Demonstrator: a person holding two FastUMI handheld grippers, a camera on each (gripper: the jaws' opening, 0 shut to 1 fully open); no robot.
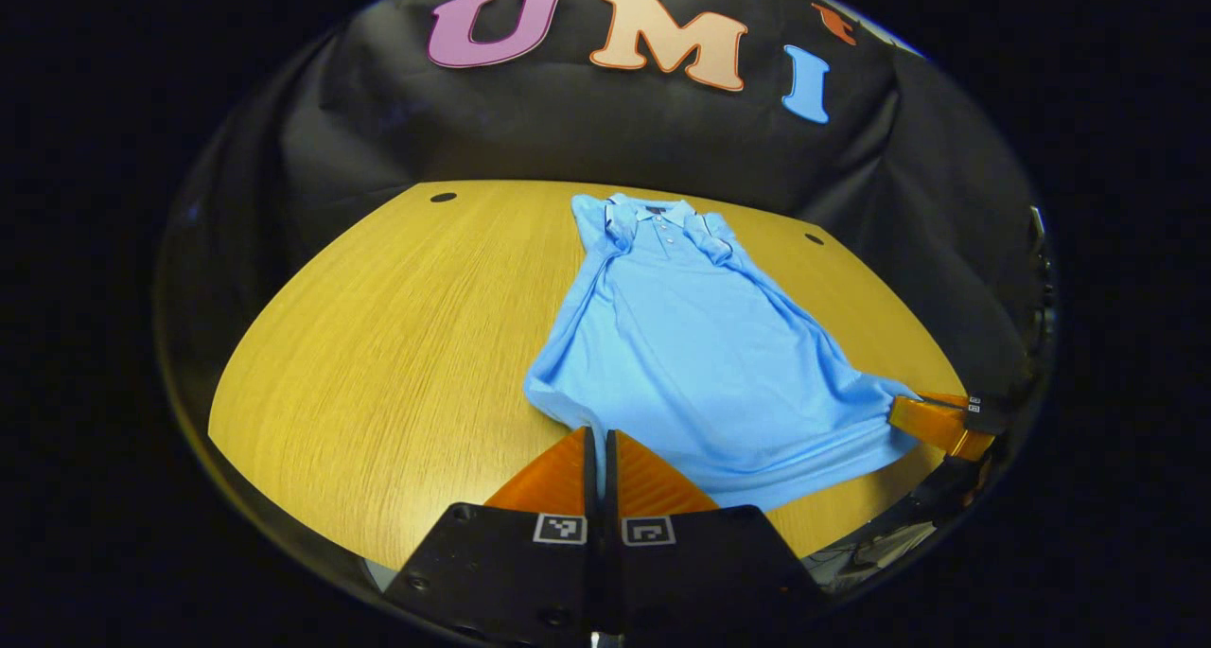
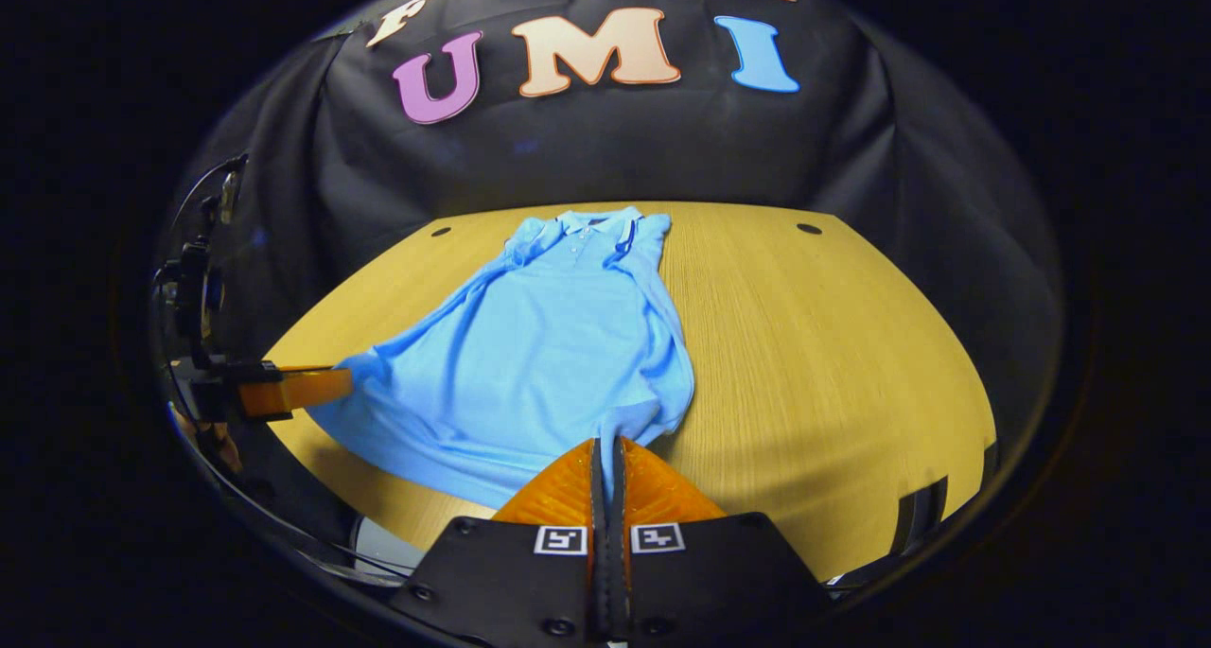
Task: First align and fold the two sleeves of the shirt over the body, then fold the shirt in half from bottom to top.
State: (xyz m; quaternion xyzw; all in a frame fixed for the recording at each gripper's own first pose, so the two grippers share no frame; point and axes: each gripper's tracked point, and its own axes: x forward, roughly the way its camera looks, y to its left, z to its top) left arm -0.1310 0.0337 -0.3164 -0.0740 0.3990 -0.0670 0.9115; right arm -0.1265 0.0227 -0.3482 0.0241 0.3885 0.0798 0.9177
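blue polo shirt (image 1: 691,345) spread face up on the wooden bench (image 1: 397,345), collar toward the booth wall, both sleeves already turned in over the chest. left claw (image 1: 601,449) pinched together on the near left corner of the hem, a thin fold of cloth between the fingers; seen also from the right gripper view at the far left edge, touching the hem corner. right claw (image 2: 607,459) likewise clamped on the near right hem corner, cloth caught between its fingers. judged to be at the start of the bottom-to-top fold, hem gripped at both corners but not yet raised clear of the bench. risks from here: only a little cloth appears held in each claw, so a quick lift could pull a corner free and drop one side. uneven lifting of the two corners would skew the fold and land the hem crooked against the collar. pulling the corners apart too hard, or dragging instead of lifting, could slide the whole shirt along the smooth bench and shake the folded sleeves loose. slack in the middle of the hem may sag and crease under the fold.
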